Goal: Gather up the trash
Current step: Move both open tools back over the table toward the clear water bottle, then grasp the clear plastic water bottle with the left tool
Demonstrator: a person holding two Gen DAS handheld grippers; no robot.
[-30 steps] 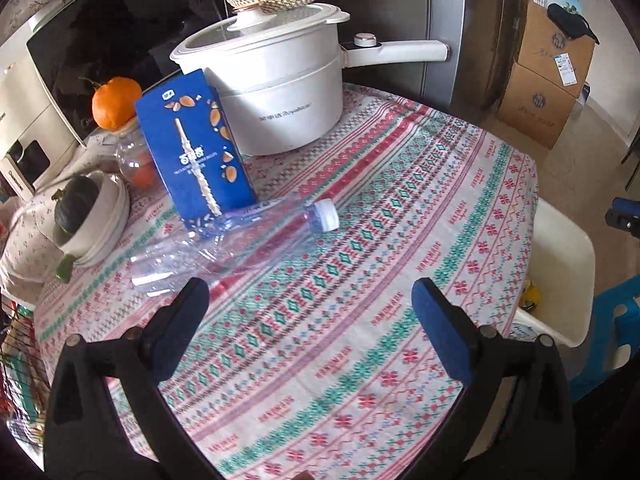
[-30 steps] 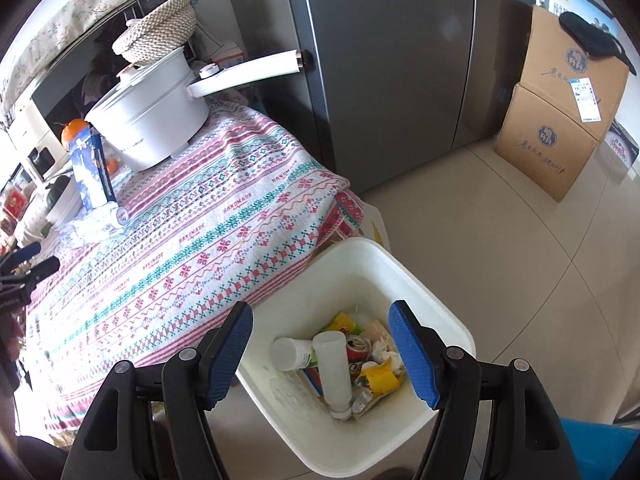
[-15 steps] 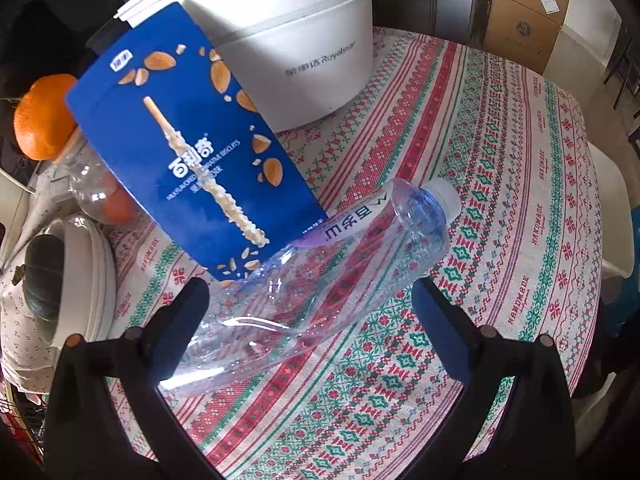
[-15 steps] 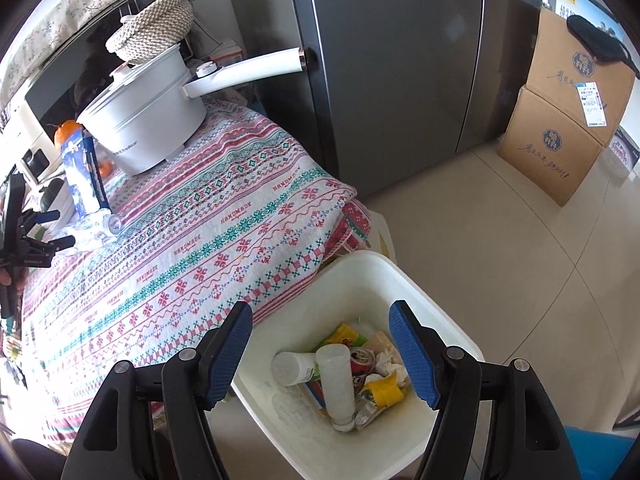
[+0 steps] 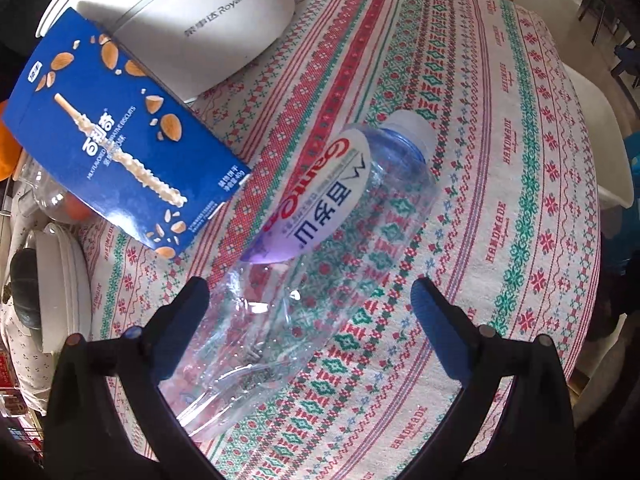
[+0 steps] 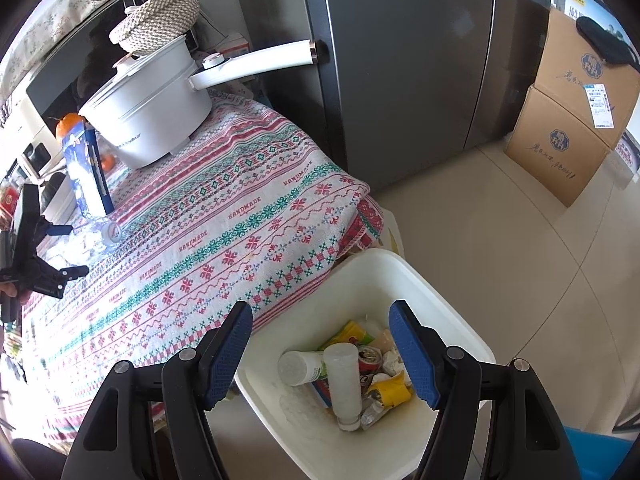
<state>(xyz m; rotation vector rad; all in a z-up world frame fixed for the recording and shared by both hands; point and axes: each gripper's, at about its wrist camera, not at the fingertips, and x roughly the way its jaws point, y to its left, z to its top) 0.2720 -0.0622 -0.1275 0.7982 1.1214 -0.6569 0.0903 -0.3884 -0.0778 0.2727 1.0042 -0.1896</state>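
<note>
The left gripper is hanging low over the table with its jaws spread wide, and the crumpled base end of an empty plastic bottle is lying between the two blue pads, not yet pinched. The bottle is lying on its side on the patterned tablecloth, its white cap pointing away from the gripper. Just left of the bottle's neck, a blue biscuit box is standing on the cloth, and behind it a white pot is sitting at the far side.

The right gripper is hovering over a white trash bin on the floor beside the table, its jaws also spread and holding nothing. Bottles and wrappers are lying in the bin's bottom. Farther off, cardboard boxes are standing stacked beside a grey fridge.
</note>
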